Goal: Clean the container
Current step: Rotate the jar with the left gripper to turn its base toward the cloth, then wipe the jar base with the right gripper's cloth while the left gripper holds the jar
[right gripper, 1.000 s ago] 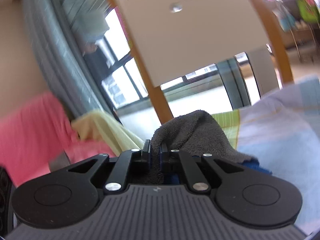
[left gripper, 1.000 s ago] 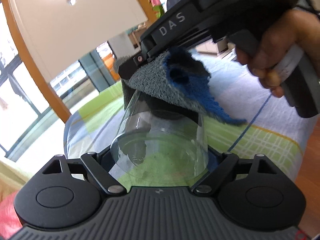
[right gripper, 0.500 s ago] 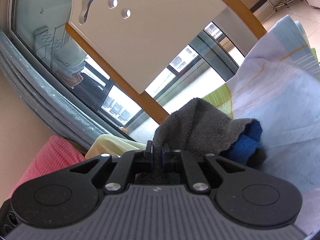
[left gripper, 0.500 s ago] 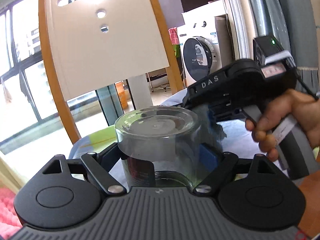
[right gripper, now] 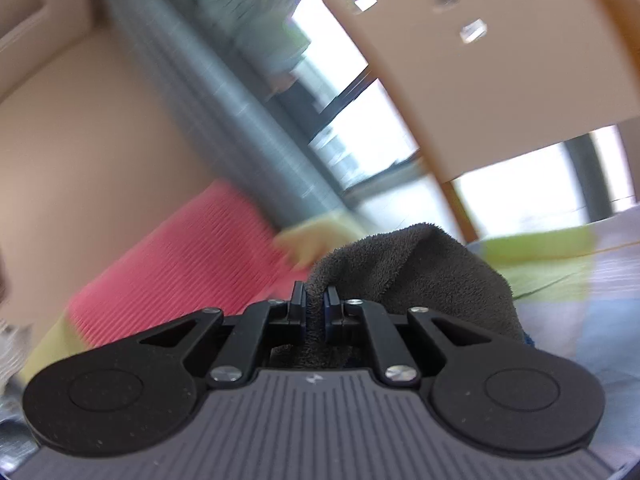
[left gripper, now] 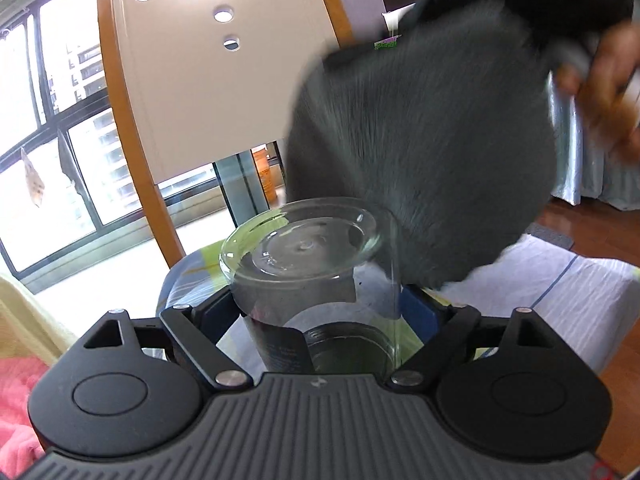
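Chair behind; left tool loosening around jar; right tool raised, pinching cloth.

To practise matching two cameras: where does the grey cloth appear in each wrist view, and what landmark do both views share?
Left wrist view: cloth fills the upper right, blurred, hanging above and behind the glass container.
Right wrist view: cloth sits at lower centre, pinched in the right gripper.
Shared landmark: the white chair back with orange frame.

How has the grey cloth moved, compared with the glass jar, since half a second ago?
Yes. The cloth was beside the jar, on its right; now it is up above the jar's right edge.
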Motion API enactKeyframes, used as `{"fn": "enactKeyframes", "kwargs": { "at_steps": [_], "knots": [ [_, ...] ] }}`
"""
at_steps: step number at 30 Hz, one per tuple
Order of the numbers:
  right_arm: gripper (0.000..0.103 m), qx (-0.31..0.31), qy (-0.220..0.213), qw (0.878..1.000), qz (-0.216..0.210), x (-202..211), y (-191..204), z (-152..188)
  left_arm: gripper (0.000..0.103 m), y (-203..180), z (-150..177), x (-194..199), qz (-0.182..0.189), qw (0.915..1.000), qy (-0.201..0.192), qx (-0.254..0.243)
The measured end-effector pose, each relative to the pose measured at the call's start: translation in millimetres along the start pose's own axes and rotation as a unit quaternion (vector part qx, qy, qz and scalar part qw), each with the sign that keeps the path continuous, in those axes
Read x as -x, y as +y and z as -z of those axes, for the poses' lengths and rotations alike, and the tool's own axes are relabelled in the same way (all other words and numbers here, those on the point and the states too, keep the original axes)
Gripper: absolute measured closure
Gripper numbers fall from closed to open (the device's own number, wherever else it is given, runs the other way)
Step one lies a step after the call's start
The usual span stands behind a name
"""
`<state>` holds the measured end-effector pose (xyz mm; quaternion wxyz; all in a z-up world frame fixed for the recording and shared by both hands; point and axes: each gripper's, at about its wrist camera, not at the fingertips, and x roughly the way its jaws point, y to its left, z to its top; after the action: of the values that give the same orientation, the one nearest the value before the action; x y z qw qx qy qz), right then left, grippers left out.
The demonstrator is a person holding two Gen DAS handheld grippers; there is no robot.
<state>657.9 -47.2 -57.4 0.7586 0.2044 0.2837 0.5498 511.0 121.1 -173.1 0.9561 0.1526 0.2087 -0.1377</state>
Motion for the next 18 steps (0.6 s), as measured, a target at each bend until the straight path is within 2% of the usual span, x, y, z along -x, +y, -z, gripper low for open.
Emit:
{"fn": "enactKeyframes", "kwargs": {
  "at_steps": [2,5,7,12,18],
  "knots": [
    [0.096,0.000,0.039,0.999,0.017,-13,4,-1,0.014,0,0,1,-0.004,1.0000,0.002,-0.001],
    [0.096,0.000,0.085,0.993,0.086,-34,-7,-1,0.013,2,2,0,-0.010,0.9999,0.008,-0.002],
    [0.096,0.002,0.114,0.988,0.107,-47,-14,1,0.013,3,3,0,-0.013,0.9999,0.011,-0.001],
    [0.098,0.034,0.150,0.981,0.122,-63,-11,3,0.011,5,7,-2,-0.014,0.9994,0.031,0.001],
    [0.099,0.035,0.151,0.981,0.118,-64,-11,4,0.003,7,13,-4,-0.025,0.9980,0.057,0.000]
  ]
}}
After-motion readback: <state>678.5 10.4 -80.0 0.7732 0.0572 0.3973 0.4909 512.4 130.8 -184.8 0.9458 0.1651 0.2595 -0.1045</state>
